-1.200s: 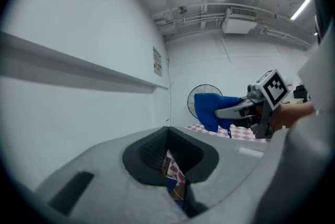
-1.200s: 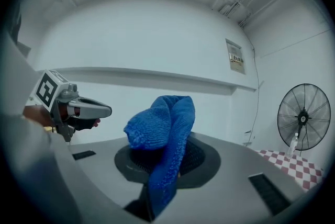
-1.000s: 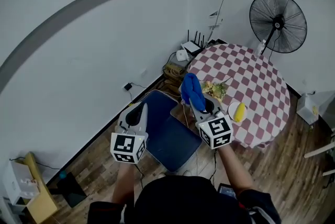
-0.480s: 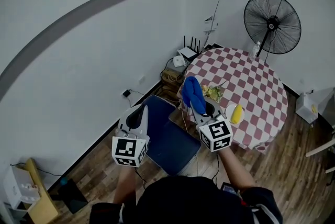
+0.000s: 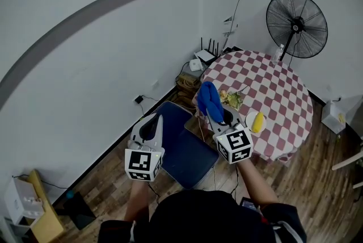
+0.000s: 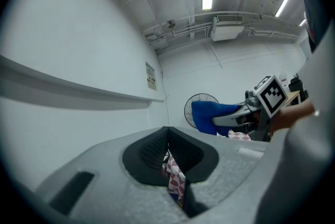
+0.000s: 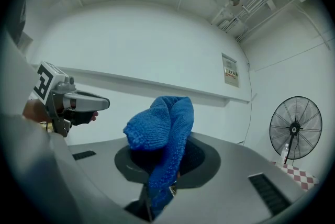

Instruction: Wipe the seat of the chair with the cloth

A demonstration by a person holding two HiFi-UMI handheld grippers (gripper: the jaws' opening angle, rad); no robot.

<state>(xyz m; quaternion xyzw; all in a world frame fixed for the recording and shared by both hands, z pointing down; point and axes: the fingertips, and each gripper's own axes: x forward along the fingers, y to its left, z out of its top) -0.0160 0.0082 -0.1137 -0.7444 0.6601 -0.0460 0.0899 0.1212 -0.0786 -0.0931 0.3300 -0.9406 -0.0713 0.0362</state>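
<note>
The blue cloth (image 5: 209,99) is bunched up and sticks out of my right gripper (image 5: 214,117), which is shut on it; in the right gripper view the cloth (image 7: 162,136) rises from between the closed jaws. The chair, with its dark blue seat (image 5: 187,154), stands below both grippers by the wall. My left gripper (image 5: 150,125) hovers over the seat's left side, shut with nothing in it. In the left gripper view its jaws meet in a line (image 6: 168,160), and the right gripper with the cloth (image 6: 213,116) shows at the right.
A round table with a red-and-white checked cloth (image 5: 272,94) stands right of the chair, with a yellow object (image 5: 258,121) and greenery (image 5: 232,99) on it. A black standing fan (image 5: 297,16) is behind it. Cables and a router (image 5: 204,54) lie by the wall.
Both grippers have stayed almost where they were above the chair, drifting slightly. The head camera shifted a little. The cloth stays in the right gripper.
</note>
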